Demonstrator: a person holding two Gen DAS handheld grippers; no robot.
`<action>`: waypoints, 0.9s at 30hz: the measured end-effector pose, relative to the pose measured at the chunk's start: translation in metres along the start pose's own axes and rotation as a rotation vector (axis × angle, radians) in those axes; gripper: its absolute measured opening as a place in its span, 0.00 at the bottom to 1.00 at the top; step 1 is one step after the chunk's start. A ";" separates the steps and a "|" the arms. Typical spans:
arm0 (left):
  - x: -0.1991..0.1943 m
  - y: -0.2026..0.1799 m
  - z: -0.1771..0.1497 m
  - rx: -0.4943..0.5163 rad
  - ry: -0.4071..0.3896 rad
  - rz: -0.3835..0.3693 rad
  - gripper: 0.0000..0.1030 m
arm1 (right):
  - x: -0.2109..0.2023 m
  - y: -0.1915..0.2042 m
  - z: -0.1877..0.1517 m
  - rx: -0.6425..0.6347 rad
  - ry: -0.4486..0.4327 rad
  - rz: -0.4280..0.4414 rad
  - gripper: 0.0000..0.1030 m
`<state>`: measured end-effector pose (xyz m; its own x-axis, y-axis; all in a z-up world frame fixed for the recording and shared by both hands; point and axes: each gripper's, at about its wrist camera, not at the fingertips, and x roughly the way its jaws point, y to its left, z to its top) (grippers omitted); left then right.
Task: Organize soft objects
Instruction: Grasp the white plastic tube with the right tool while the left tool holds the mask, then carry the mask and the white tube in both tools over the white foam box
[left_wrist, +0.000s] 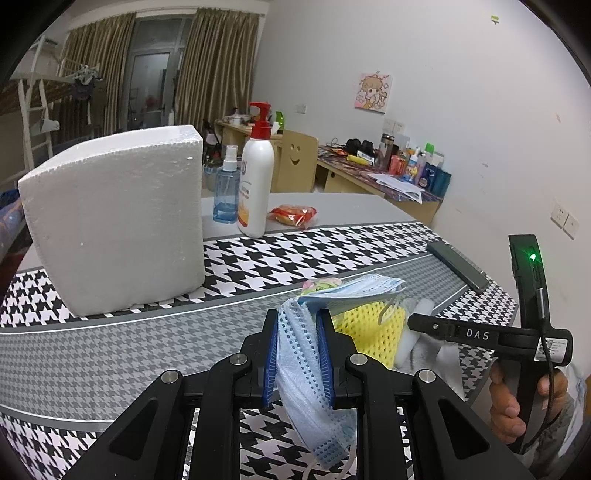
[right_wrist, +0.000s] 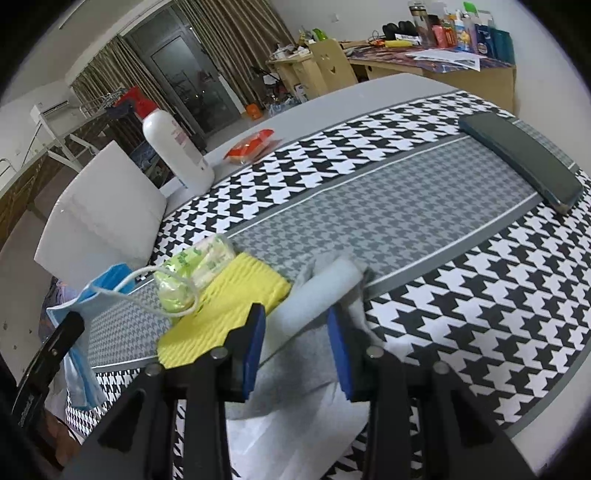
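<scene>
The right gripper reads "DAS" (white letters).

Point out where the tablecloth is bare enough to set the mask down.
Free: the grey band between the foam block and the phone. Crowded: around the yellow sponge, tissue pack and grey cloth.

We're in a lived-in dorm-style bedroom: a white bunk-bed ladder by curtained balcony doors, cluttered wooden desks along the wall, a cartoon poster above.
</scene>
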<state>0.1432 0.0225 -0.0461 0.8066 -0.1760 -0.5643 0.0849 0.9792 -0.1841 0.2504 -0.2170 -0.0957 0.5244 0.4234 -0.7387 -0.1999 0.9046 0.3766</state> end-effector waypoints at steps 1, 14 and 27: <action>0.000 0.001 0.000 -0.002 0.001 -0.001 0.21 | 0.000 0.001 0.000 -0.006 -0.001 -0.006 0.31; -0.009 0.006 0.002 -0.027 -0.017 -0.004 0.21 | -0.034 0.021 0.001 -0.107 -0.103 -0.022 0.11; -0.036 0.004 0.006 -0.014 -0.076 0.027 0.21 | -0.067 0.053 -0.006 -0.236 -0.212 -0.035 0.11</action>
<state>0.1177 0.0337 -0.0218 0.8506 -0.1408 -0.5066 0.0546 0.9819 -0.1813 0.1994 -0.1972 -0.0297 0.6903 0.3942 -0.6067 -0.3520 0.9156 0.1944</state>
